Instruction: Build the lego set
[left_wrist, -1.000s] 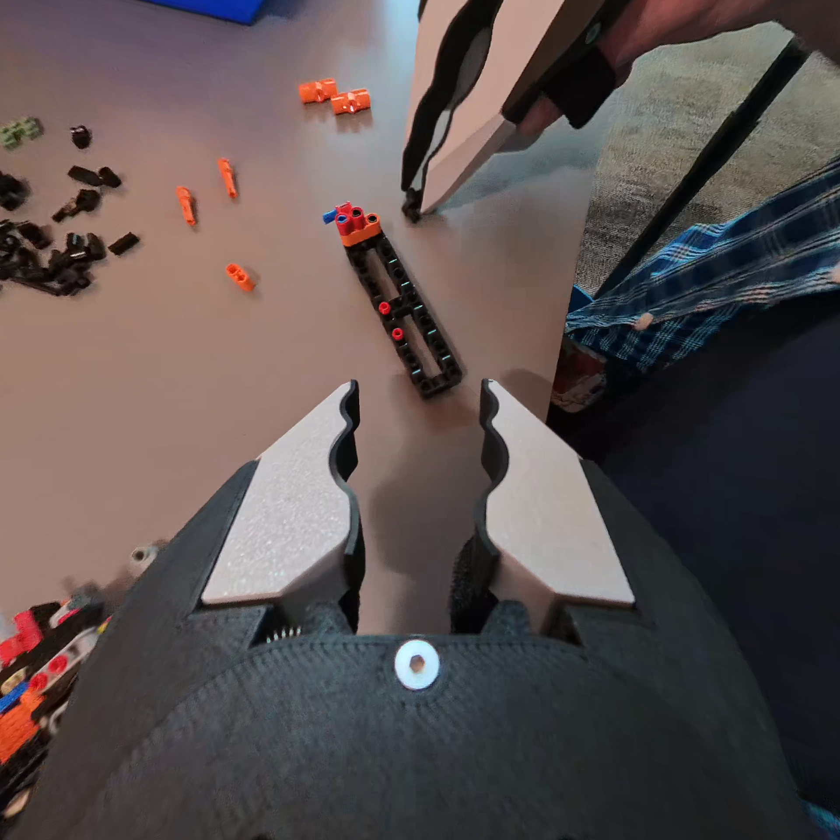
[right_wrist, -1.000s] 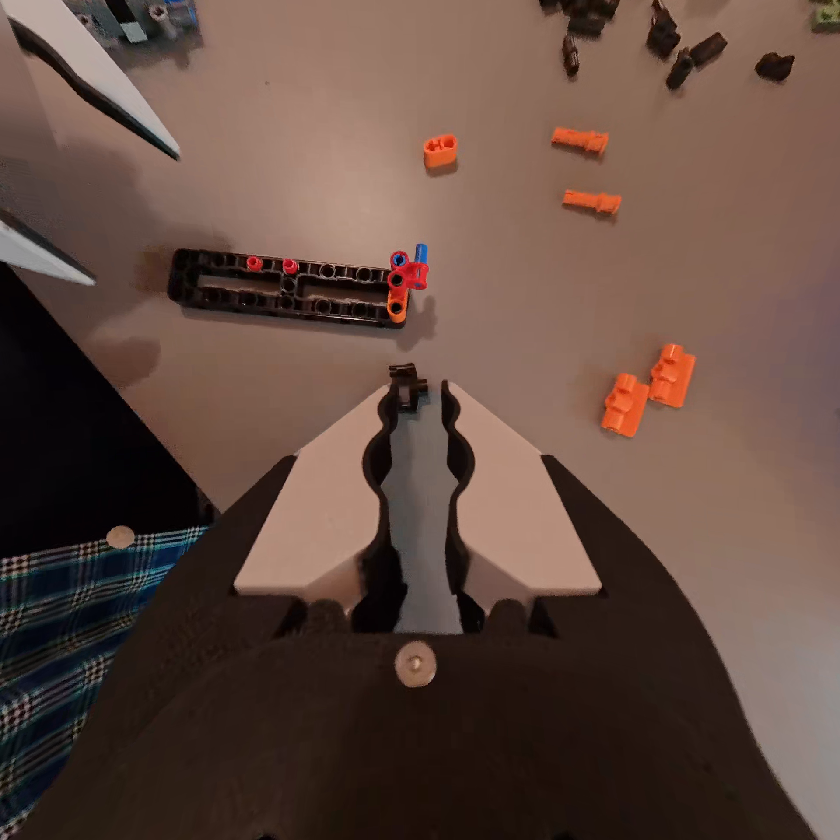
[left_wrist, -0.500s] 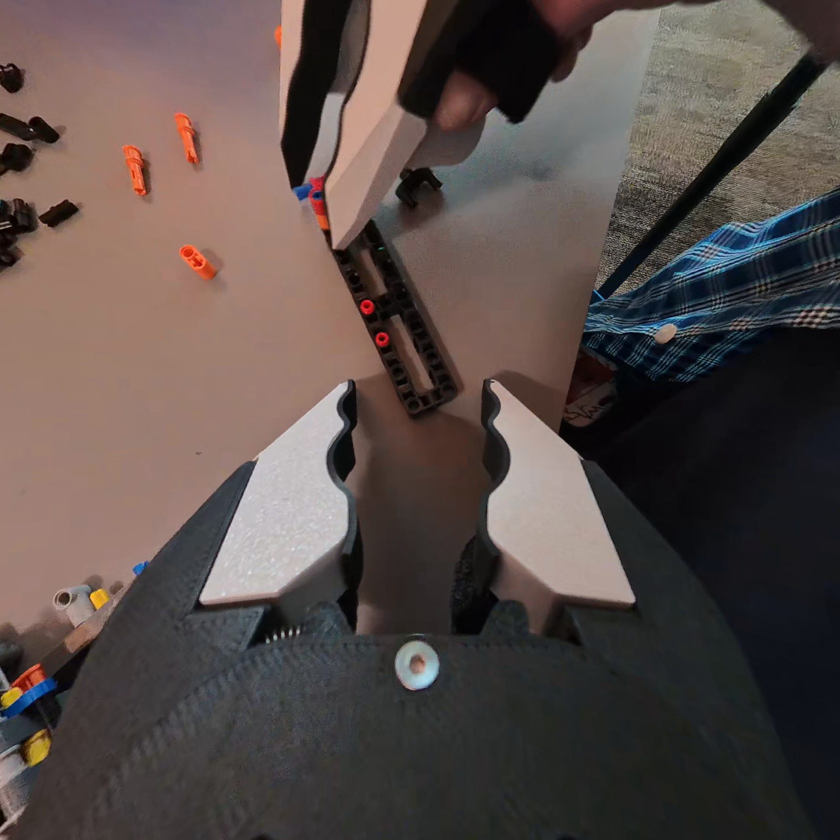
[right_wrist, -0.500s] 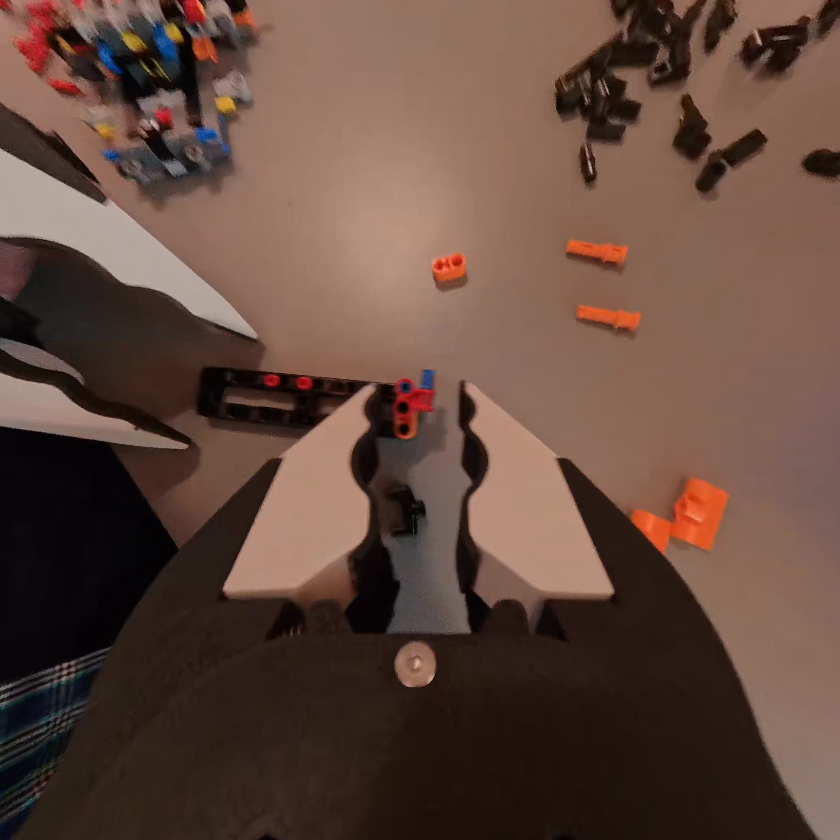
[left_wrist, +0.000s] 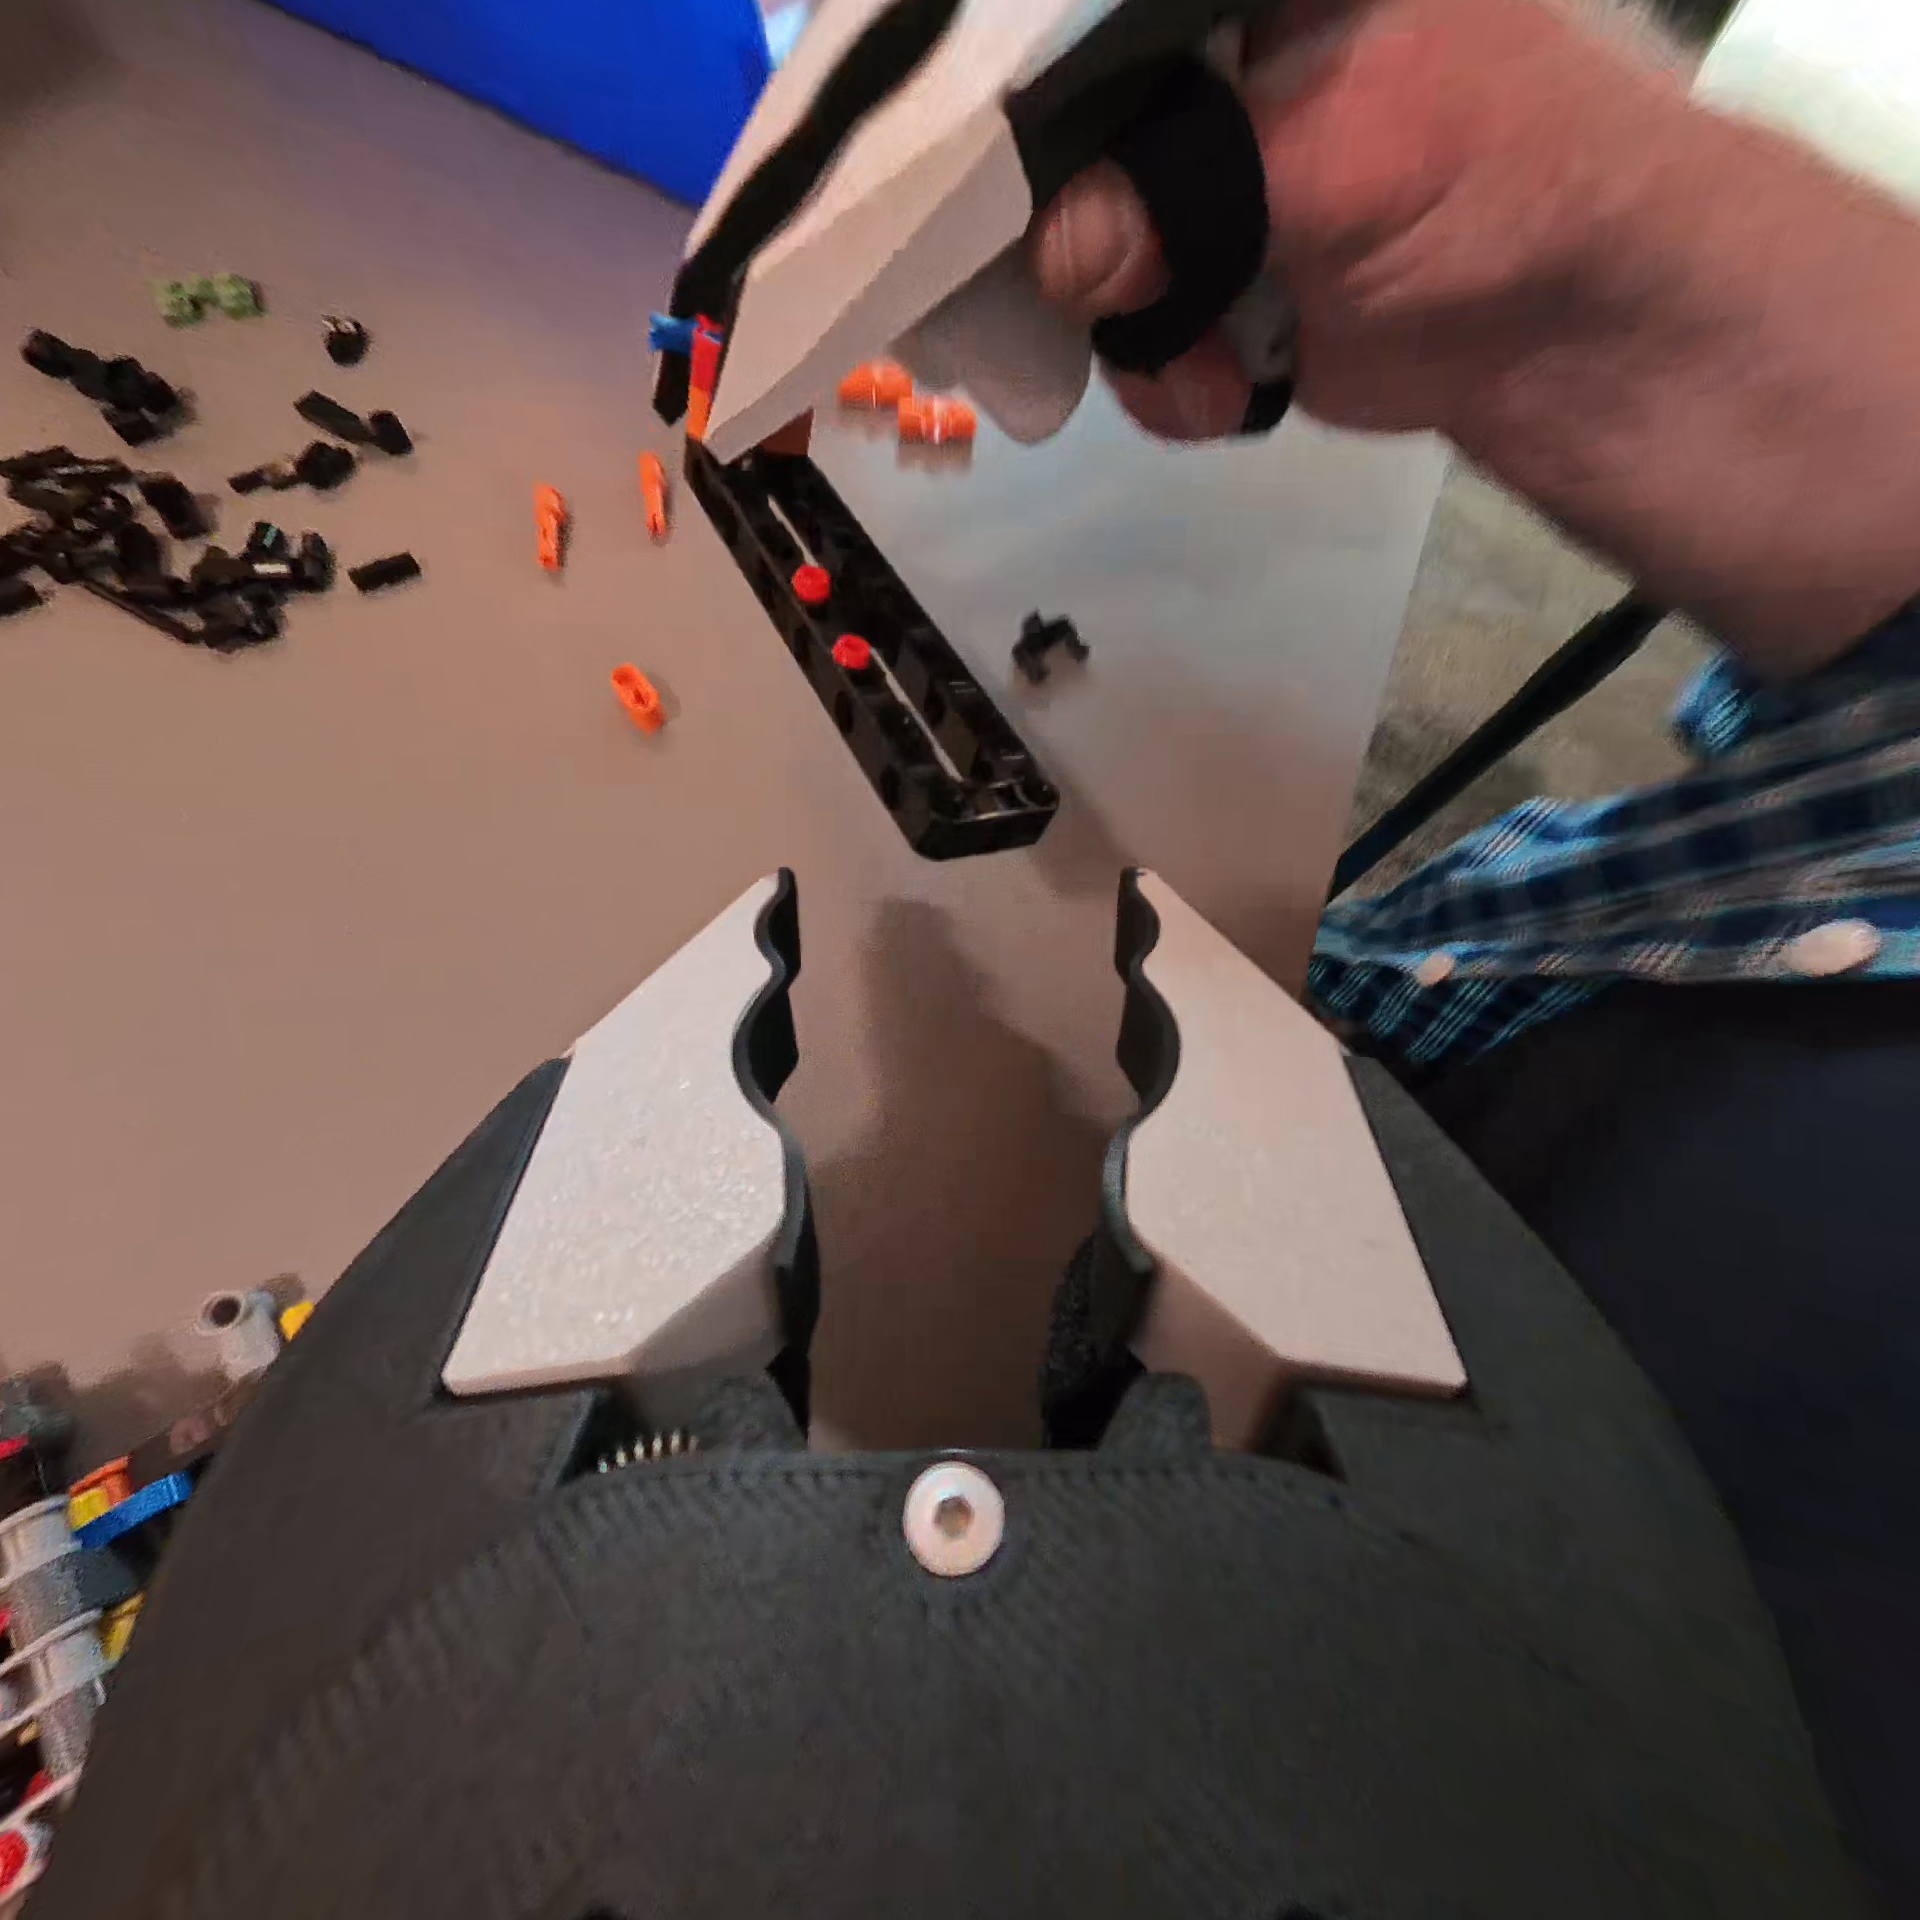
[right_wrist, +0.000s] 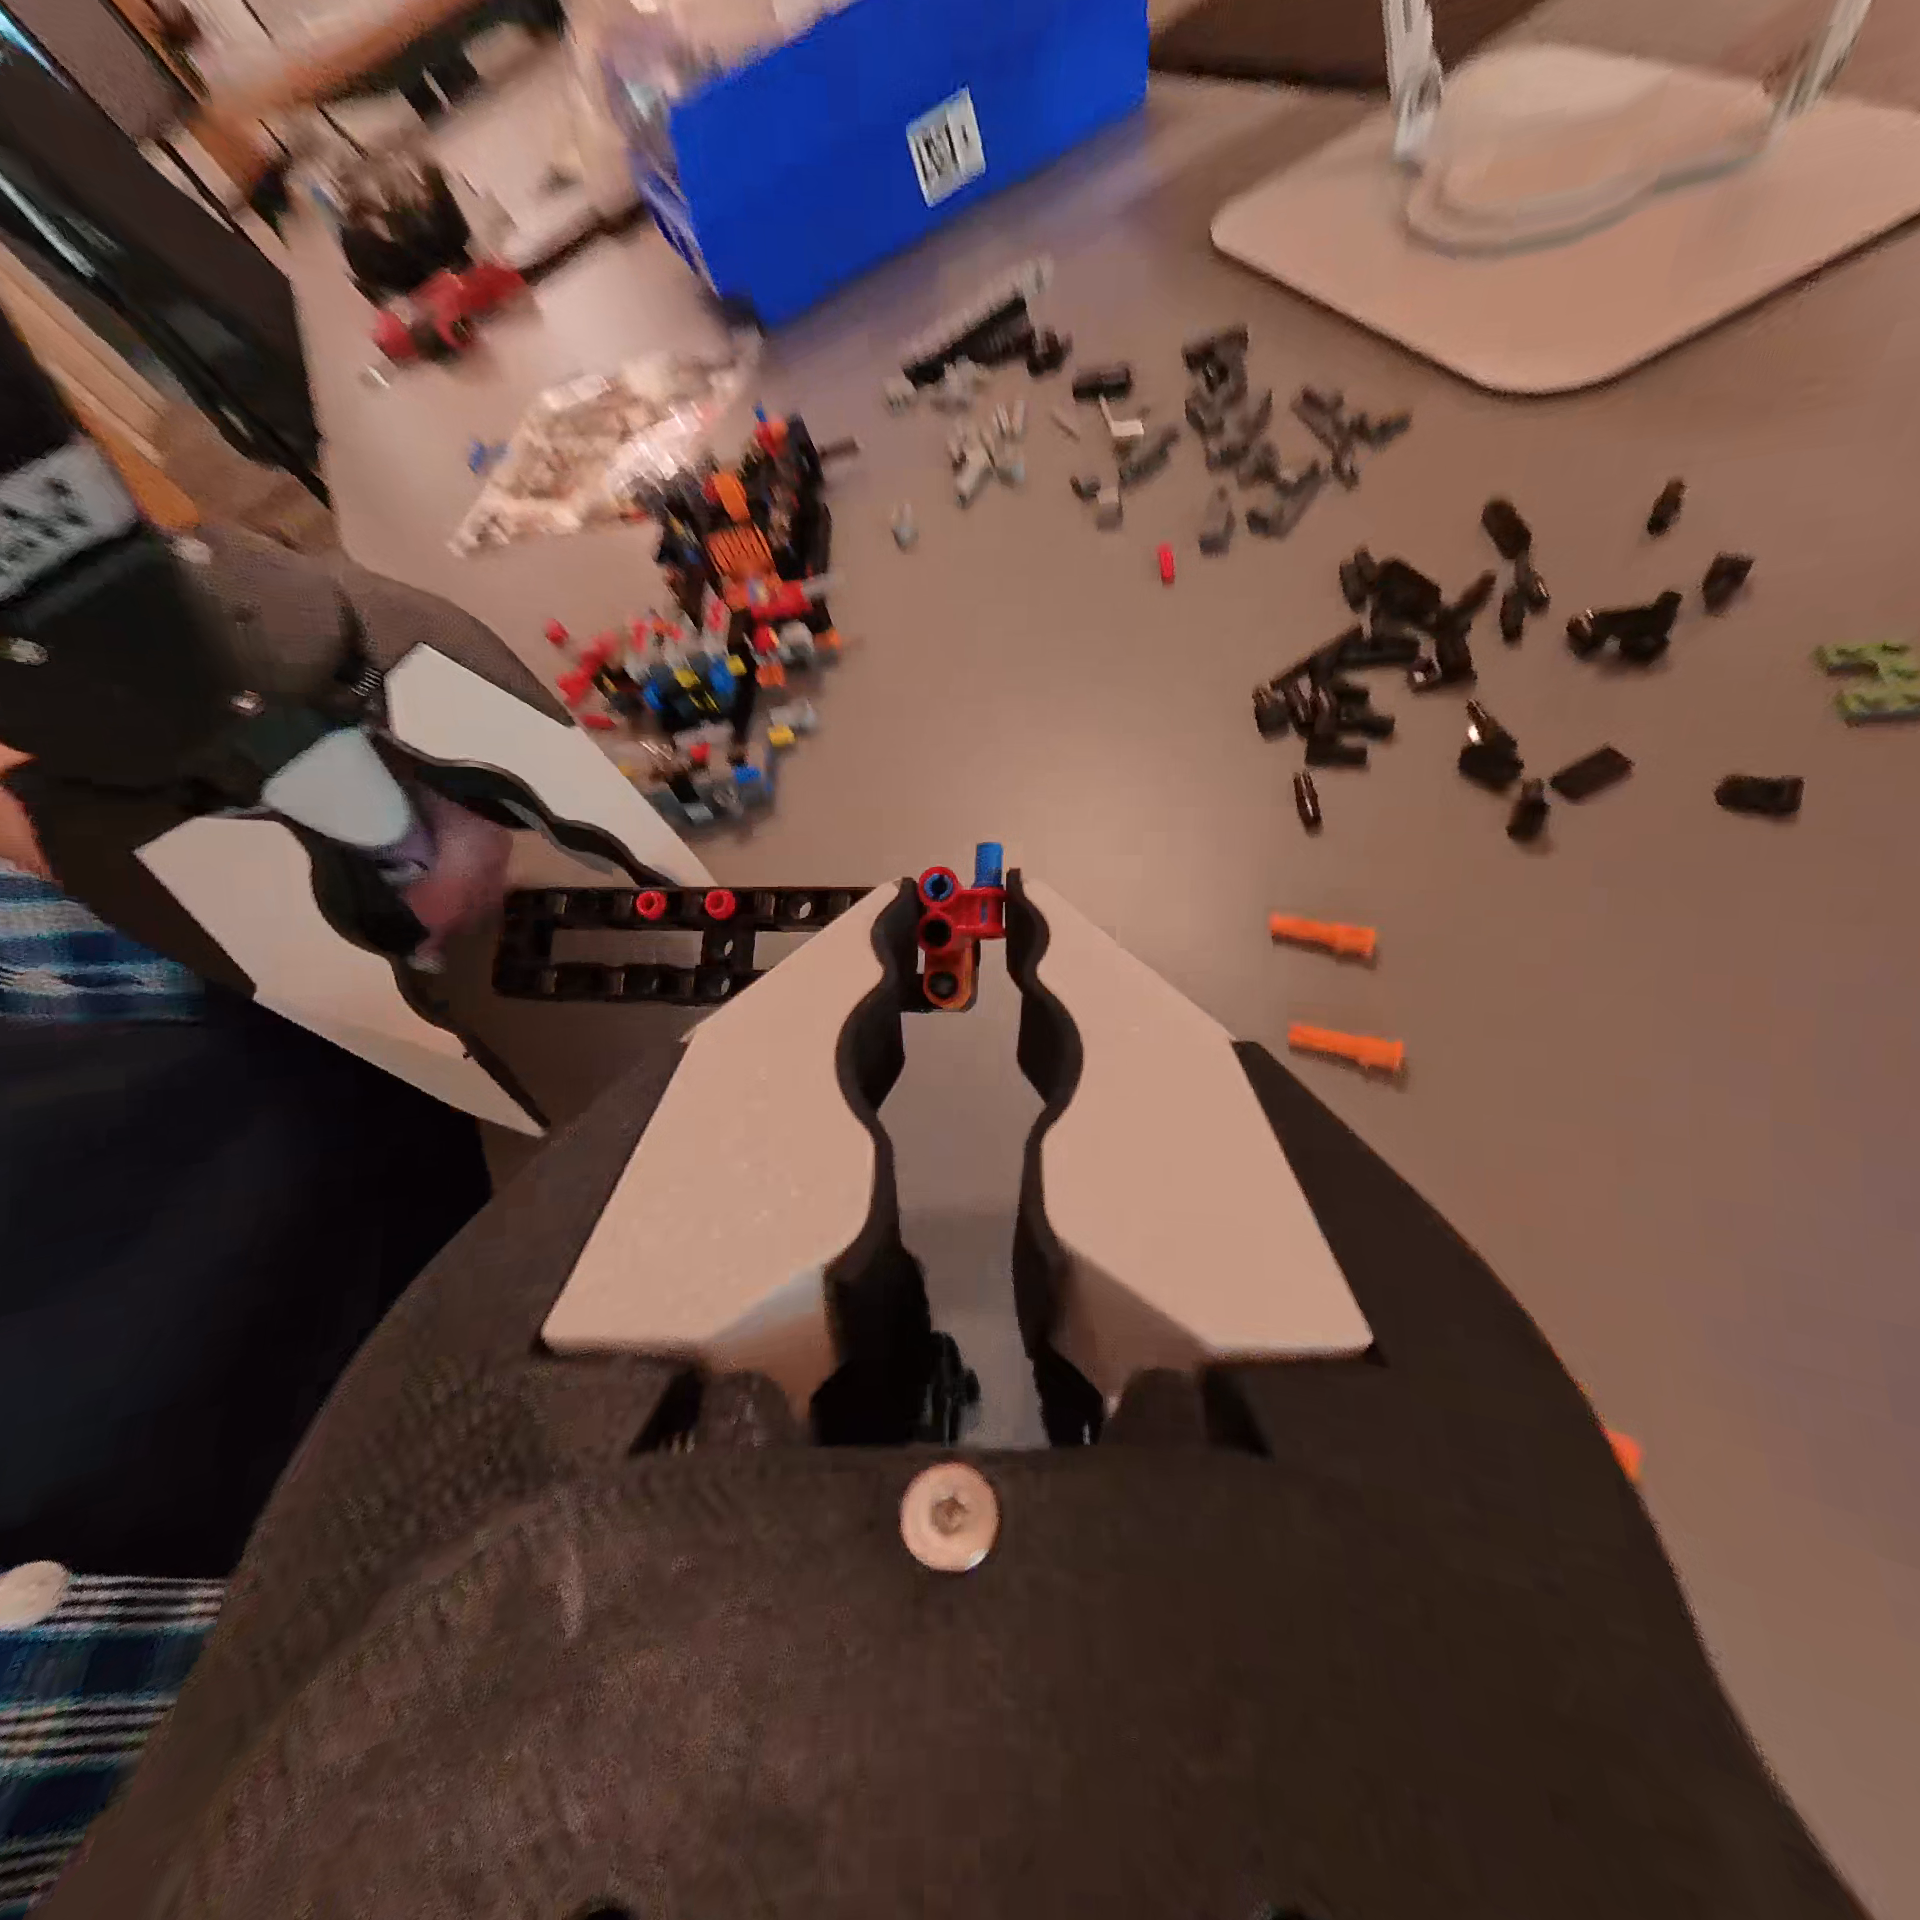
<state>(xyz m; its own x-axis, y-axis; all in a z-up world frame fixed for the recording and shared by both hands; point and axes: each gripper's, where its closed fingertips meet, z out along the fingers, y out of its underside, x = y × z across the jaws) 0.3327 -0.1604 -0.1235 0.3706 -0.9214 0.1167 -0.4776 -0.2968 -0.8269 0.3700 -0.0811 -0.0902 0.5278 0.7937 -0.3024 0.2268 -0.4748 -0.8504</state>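
A long black frame (left_wrist: 883, 675) carries two red pins and an orange, red and blue connector cluster (right_wrist: 951, 935) at its far end. My right gripper (right_wrist: 956, 883) is shut on that cluster end; it also shows in the left wrist view (left_wrist: 694, 431). It holds the frame tilted, with the near end off the table. My left gripper (left_wrist: 956, 883) is open and empty, just short of the frame's near end; it also shows in the right wrist view (right_wrist: 623, 1003). A small black piece (left_wrist: 1047, 644) lies on the table beside the frame.
Two orange pins (left_wrist: 549, 525) and an orange connector (left_wrist: 636, 696) lie left of the frame. A black parts pile (left_wrist: 156, 540), a coloured parts pile (right_wrist: 727, 623), a blue box (right_wrist: 894, 145) and a white mat (right_wrist: 1507, 260) lie beyond. The table edge (left_wrist: 1382, 675) runs close on the right.
My right gripper let go of the small black piece, moved onto the frame's connector end, shut on it and lifted the frame. My left gripper stayed open near the frame's other end.
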